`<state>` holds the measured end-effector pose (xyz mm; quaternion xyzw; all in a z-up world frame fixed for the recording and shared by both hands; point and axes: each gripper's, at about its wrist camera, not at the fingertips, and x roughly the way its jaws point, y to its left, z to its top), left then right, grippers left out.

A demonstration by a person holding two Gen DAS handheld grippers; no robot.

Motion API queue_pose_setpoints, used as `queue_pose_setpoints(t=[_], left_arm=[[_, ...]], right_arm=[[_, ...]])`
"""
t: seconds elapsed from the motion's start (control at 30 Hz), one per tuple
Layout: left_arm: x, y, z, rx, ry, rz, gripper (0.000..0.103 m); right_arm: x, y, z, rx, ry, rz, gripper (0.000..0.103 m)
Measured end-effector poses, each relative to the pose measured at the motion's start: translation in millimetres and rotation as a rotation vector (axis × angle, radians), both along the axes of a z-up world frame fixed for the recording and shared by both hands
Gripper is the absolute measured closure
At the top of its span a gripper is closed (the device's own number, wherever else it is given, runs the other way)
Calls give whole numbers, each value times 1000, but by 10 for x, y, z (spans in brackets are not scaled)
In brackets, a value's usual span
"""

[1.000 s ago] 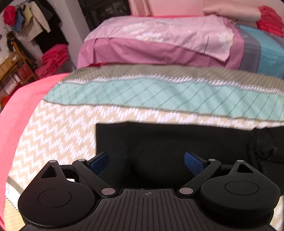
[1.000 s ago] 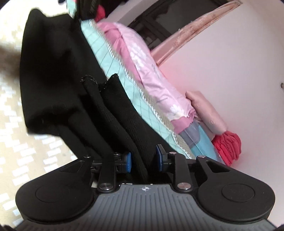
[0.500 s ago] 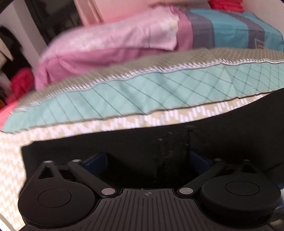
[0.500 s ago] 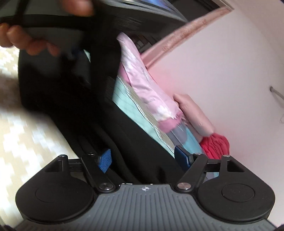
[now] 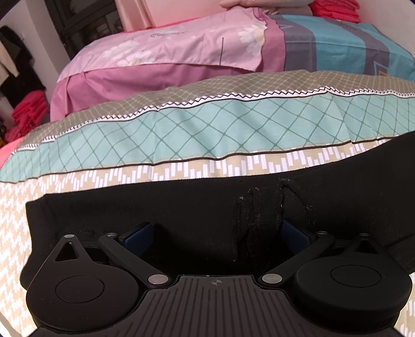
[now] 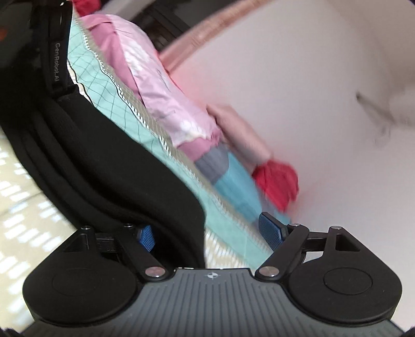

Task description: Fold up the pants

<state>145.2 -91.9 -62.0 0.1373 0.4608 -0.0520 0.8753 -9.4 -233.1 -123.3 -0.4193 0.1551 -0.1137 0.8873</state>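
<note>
Both claws spread wide, neither has hold of anything that I can see.

Left claw point(image 5: 216, 234): blue pads far apart, low over the black pants point(image 5: 181, 215). Pants lie flat across the bed, on the beige zigzag part of the bedspread point(image 5: 15, 225). I see a straight left edge and a rumpled, linty fold point(image 5: 262, 210) right of centre, just ahead of my right-hand pad. Fabric fills the gap between the pads, but they're not pinching it. Whether the pads touch the cloth, can't tell.

Right claw point(image 6: 208, 233): rolled sideways, view partly motion-blurred. Pads equally far apart. Pants point(image 6: 116, 166) run in stacked ridges from upper left down past the left-hand pad point(image 6: 145, 237); the cloth edge ends in the gap, clear of the other pad. The left claw's body, printed with lettering, sits at the upper left of this view.

Behind the pants: teal diamond-grid band point(image 5: 233, 129) of the bedspread, then a pink floral sheet point(image 5: 168, 49) over a mauve one, blue-grey bedding point(image 5: 337, 44) to the right. Red folded clothes point(image 5: 334, 10) at far right by the wall; more red ones point(image 5: 28, 114) on the far left.
</note>
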Motion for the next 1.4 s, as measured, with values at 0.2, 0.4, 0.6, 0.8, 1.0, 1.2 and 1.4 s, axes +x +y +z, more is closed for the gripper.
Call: queue_pose_setpoints(t=[0.2,0.4,0.6,0.8,1.0,1.2,1.4], left_arm=[[-35,-61,-5,18,-5,-38,0],[-18,-22,-6,-4,9,-38,0],[15,3,-5,-12,25,-41,0],[73,43,-3,-35,57,-54,0],[96,173,207,-127,59,-74,0],[-88,431,615,-196,-64,-93,0],[-179,873,583,-130,-79,39,0]], right_arm=[[88,-280,151,171,7,-140,23],[173,-518,86,267,82,-180,18],[-274,-388,200,203,146,15,18],[-492,-427,653,500,143,123,14],[-29,-361,704,706,113,43,14],[349,-231,377,685,272,-86,17],[407,-40,465,725,281,-38,9]])
